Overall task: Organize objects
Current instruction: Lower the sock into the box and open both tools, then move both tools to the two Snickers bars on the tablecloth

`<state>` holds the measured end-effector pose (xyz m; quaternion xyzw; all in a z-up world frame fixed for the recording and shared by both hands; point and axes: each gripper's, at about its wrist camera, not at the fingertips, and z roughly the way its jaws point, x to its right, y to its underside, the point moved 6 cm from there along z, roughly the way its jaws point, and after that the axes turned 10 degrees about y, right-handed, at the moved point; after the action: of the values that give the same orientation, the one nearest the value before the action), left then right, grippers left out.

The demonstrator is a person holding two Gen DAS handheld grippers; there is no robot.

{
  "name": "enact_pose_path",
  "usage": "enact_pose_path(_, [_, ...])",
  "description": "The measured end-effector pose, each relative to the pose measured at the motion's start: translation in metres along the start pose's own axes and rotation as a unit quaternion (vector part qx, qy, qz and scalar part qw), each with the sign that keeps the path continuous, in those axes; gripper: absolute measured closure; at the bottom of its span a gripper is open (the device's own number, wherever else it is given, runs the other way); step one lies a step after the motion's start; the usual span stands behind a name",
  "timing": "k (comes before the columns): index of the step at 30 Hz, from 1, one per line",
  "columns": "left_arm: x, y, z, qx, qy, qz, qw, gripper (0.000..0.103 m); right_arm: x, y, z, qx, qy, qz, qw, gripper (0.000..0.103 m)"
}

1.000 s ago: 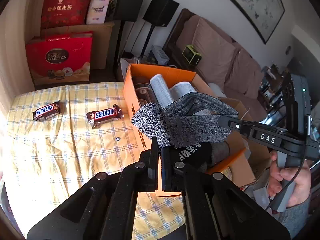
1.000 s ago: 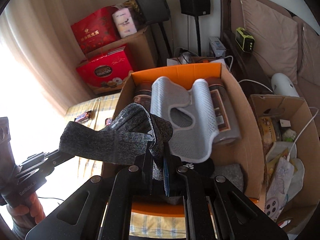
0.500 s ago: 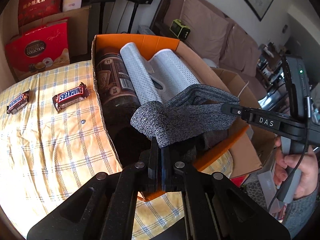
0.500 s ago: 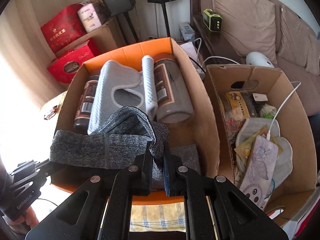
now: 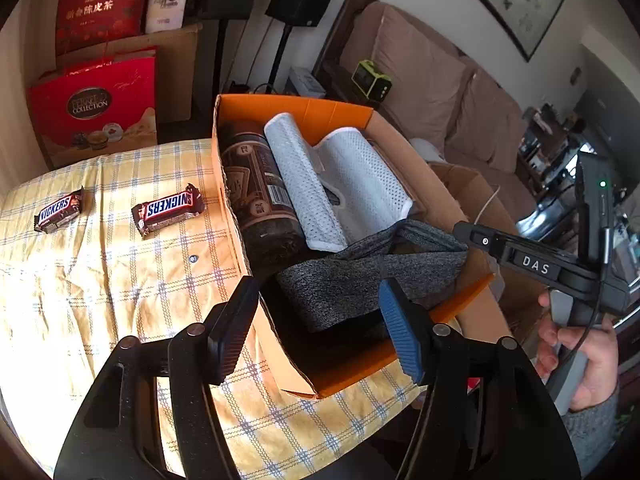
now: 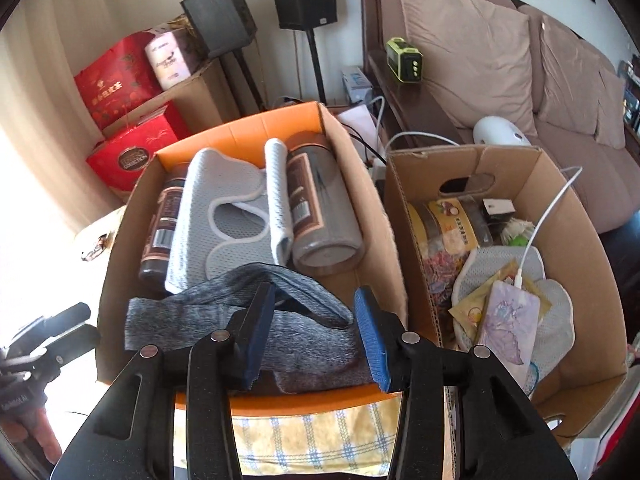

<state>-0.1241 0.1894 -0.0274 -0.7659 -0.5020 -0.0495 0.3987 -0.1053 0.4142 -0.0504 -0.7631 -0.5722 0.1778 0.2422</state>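
Observation:
A grey knitted cloth [image 5: 360, 284] lies loosely folded in the near end of the orange-lined cardboard box [image 5: 296, 109]. My left gripper [image 5: 316, 322] hangs just above it. Its jaws are opening and its pads are off the fabric. From the other side, my right gripper [image 6: 316, 330] hovers over the same grey cloth [image 6: 200, 316]. Its jaws are also opening, with the cloth below and between them but not pinched. Deeper in the box a white mesh piece [image 6: 224, 216] lies over two brown canisters [image 6: 320, 200].
Two Snickers bars [image 5: 168, 210] [image 5: 60, 214] lie on the yellow checked tablecloth [image 5: 100, 280] left of the box. A second cardboard box [image 6: 520, 168], full of packets and a cable, stands to its right. Red gift boxes, speakers and a sofa line the back.
Both grippers held the grey cloth stretched between them above the box. Both have now opened their jaws, and the cloth has dropped into the near end of the box.

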Motion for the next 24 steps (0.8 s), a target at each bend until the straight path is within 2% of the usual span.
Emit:
enact_pose_path(2, [-0.005, -0.006, -0.003, 0.001, -0.001, -0.006, 1.0, 0.042, -0.009, -0.002, -0.006, 0.008, -0.001, -0.009, 1.0, 0.052])
enact_pose_path(4, [-0.009, -0.007, -0.006, 0.0, -0.01, -0.006, 0.9999, 0.041, -0.017, -0.003, -0.011, 0.017, 0.0, -0.017, 1.0, 0.037])
enact_pose_path(6, [-0.012, -0.008, -0.009, 0.001, -0.016, -0.003, 0.9999, 0.032, -0.026, -0.003, -0.015, 0.026, -0.002, -0.025, 0.999, 0.031])
enact_pose_path(8, [-0.014, -0.008, -0.016, 0.008, -0.015, -0.001, 0.9999, 0.027, -0.036, -0.003, -0.018, 0.031, -0.003, -0.035, 0.999, 0.03])
enact_pose_path(16, [-0.034, -0.011, -0.042, 0.026, -0.058, 0.008, 0.9979, 0.026, -0.07, -0.006, -0.025, 0.049, -0.014, -0.055, 0.997, 0.019])
enact_pose_path(23, [-0.059, -0.013, -0.067, 0.043, -0.079, -0.004, 0.996, 0.026, -0.104, -0.006, -0.025, 0.05, -0.03, -0.075, 0.996, 0.018])
enact_pose_path(24, [-0.063, -0.013, -0.071, 0.044, -0.083, -0.004, 0.9956, 0.021, -0.109, -0.006, -0.024, 0.049, -0.033, -0.078, 0.995, 0.018])
